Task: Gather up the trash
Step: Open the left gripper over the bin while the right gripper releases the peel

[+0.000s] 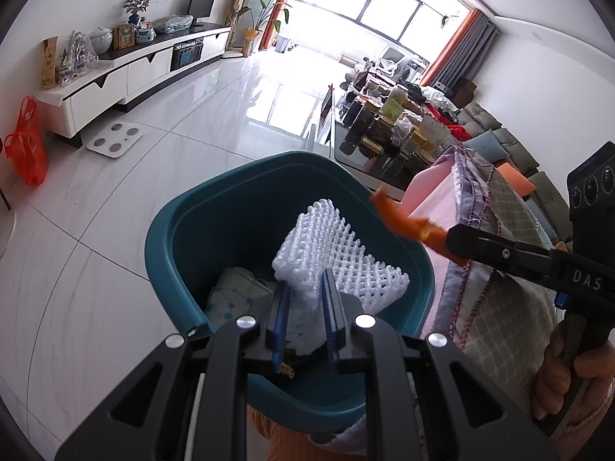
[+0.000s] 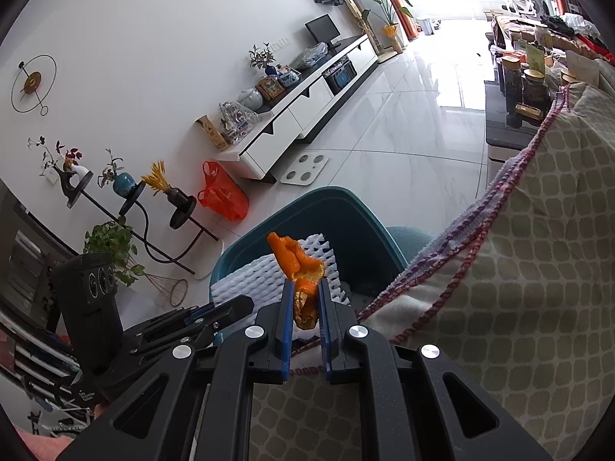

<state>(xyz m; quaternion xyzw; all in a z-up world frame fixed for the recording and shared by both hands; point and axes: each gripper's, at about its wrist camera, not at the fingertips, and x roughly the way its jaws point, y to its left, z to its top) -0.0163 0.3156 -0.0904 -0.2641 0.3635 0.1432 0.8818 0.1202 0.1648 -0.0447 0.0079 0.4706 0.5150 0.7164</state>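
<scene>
A teal bin (image 1: 184, 230) stands on the floor beside a sofa, with paper scraps inside. My left gripper (image 1: 305, 278) is shut on a white foam net (image 1: 326, 246), held over the bin's opening. From the right comes my right gripper (image 1: 446, 240), shut on a strip of orange peel (image 1: 399, 217) above the bin's right rim. In the right wrist view the right gripper (image 2: 305, 286) pinches the orange peel (image 2: 296, 259) in front of the foam net (image 2: 253, 276) and the teal bin (image 2: 357, 223). The left gripper (image 2: 246, 303) shows at lower left.
A sofa arm under a checked, fringed cover (image 1: 496, 269) rises just right of the bin. A glass table (image 1: 384, 142) crowded with jars stands beyond. A white TV cabinet (image 1: 127, 73), a bathroom scale (image 1: 114, 139) and an orange bag (image 1: 29, 142) line the left wall.
</scene>
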